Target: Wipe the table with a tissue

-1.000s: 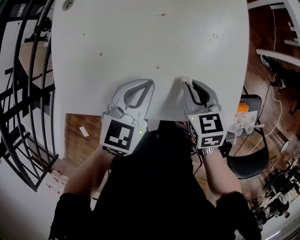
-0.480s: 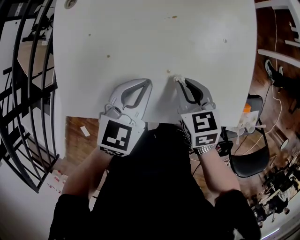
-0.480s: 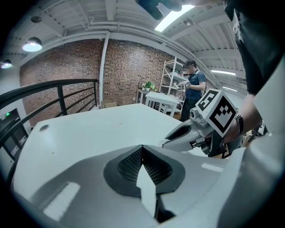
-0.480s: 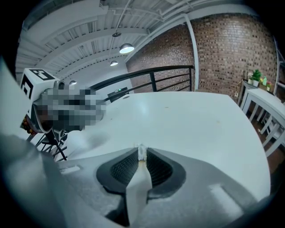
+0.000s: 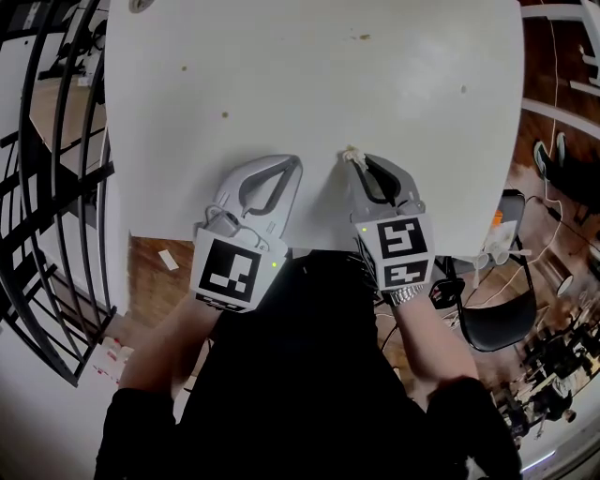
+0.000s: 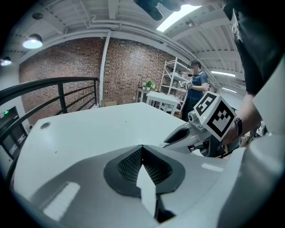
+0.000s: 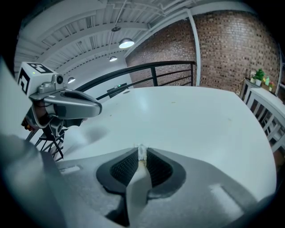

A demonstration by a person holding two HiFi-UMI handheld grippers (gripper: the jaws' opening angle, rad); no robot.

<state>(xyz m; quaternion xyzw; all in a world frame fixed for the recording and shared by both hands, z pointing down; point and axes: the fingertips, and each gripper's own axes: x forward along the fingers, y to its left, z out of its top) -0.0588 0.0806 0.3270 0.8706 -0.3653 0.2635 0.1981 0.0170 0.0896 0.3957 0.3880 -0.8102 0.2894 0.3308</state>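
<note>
The white table point(image 5: 309, 84) fills the head view, with small brown specks point(image 5: 225, 114) scattered on it. My right gripper point(image 5: 351, 156) is at the near edge, shut on a small wad of white tissue point(image 5: 350, 152) that touches the tabletop. In the right gripper view the tissue point(image 7: 141, 152) pokes out between the shut jaws. My left gripper point(image 5: 295, 161) lies beside it to the left, shut with nothing in it; its jaws meet in the left gripper view point(image 6: 142, 148). Each gripper shows in the other's view: the right gripper point(image 6: 202, 122) and the left gripper point(image 7: 67, 104).
A black railing point(image 5: 56, 187) runs along the table's left side over a wooden floor. A black chair point(image 5: 502, 323) and cables are at the right. A round grommet point(image 5: 139, 5) sits at the table's far left corner. A person point(image 6: 196, 87) stands far off by white shelves.
Both grippers have shifted a little to the left over the table. The speck that lay just ahead of the right gripper's tip no longer shows; the tissue is where it was.
</note>
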